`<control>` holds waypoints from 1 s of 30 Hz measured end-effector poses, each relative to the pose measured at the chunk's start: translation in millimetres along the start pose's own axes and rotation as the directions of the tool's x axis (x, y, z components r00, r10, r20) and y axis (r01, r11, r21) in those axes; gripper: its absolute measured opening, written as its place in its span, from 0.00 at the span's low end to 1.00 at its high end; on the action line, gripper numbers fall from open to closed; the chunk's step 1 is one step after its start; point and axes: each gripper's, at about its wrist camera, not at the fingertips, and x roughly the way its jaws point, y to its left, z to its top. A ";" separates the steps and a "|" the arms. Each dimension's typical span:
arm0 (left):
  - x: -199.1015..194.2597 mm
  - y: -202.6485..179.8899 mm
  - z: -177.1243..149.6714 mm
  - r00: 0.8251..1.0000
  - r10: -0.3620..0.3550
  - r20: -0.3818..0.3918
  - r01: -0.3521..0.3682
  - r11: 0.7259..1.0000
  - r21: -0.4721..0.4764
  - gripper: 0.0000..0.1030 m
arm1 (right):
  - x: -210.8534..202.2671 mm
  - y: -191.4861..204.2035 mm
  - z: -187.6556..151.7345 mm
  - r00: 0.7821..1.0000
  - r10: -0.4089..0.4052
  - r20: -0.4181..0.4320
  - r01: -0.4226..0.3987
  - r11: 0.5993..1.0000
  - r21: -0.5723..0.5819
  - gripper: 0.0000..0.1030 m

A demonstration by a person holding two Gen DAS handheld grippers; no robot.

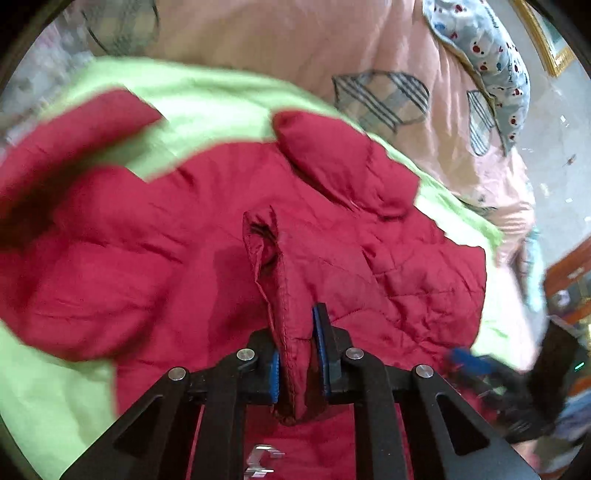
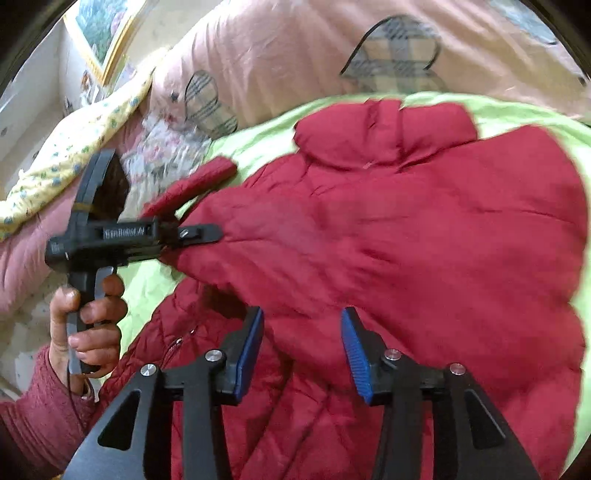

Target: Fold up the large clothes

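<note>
A: Pinching a fold of the red jacket (image 1: pixel 184 240) with the left gripper (image 1: pixel 297 332), pads shut tight on the cloth. Good so far?

B: Looks good. Keep squeezing. Lift just a little, then pull slow and straight over the rest of the jacket. No yanking. Puffy, slippery-looking cloth, easy to lose.

A: And the right gripper (image 2: pixel 303 312)?

B: Jaws about half open, holding nothing, hanging just above the near part of the jacket. Best used next to pin down the middle, or to grab another edge. Only a guess, though.

A: Anything else to watch?

B: Line up the edges before letting go. Smooth out the bumps too, or end up with a lumpy fold.

A: Where to find the jacket?

B: Spread over the green sheet (image 1: pixel 207 99), collar toward the far edge, one sleeve poking out toward the left edge. Bare green showing all around.

A: And under the sheet?

B: Soft bed with a pink quilt (image 1: pixel 258 40), sewn with checked patches. So no hard pressing, just sinking in. Blue spotty pillow (image 1: pixel 487 48) past the far right corner. Yellow flowery cloth (image 2: pixel 74 147) past the left edge. Gold-framed picture (image 2: pixel 99 33) up on the wall behind.

A: Whose hand (image 2: pixel 88 317) by the left edge?

B: Belongs to the person, wrapped around the left gripper's handle, dark red sleeve (image 2: pixel 37 413) below.
</note>
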 end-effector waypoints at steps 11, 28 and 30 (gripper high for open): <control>26.6 -1.3 -11.5 0.968 0.224 0.116 -0.236 0.966 0.104 0.14 | 4.1 -58.7 31.8 0.962 -0.272 0.037 0.269 0.961 0.060 0.53; -18.6 -45.6 -20.4 0.968 0.200 0.152 -0.225 0.960 0.166 0.50 | 52.0 -79.2 11.3 0.915 -0.400 -0.050 0.403 0.914 0.048 0.52; -1.0 -52.1 -22.3 0.961 0.247 0.125 -0.267 0.946 0.183 0.50 | 52.6 -81.1 11.4 0.919 -0.391 -0.050 0.393 0.918 0.056 0.52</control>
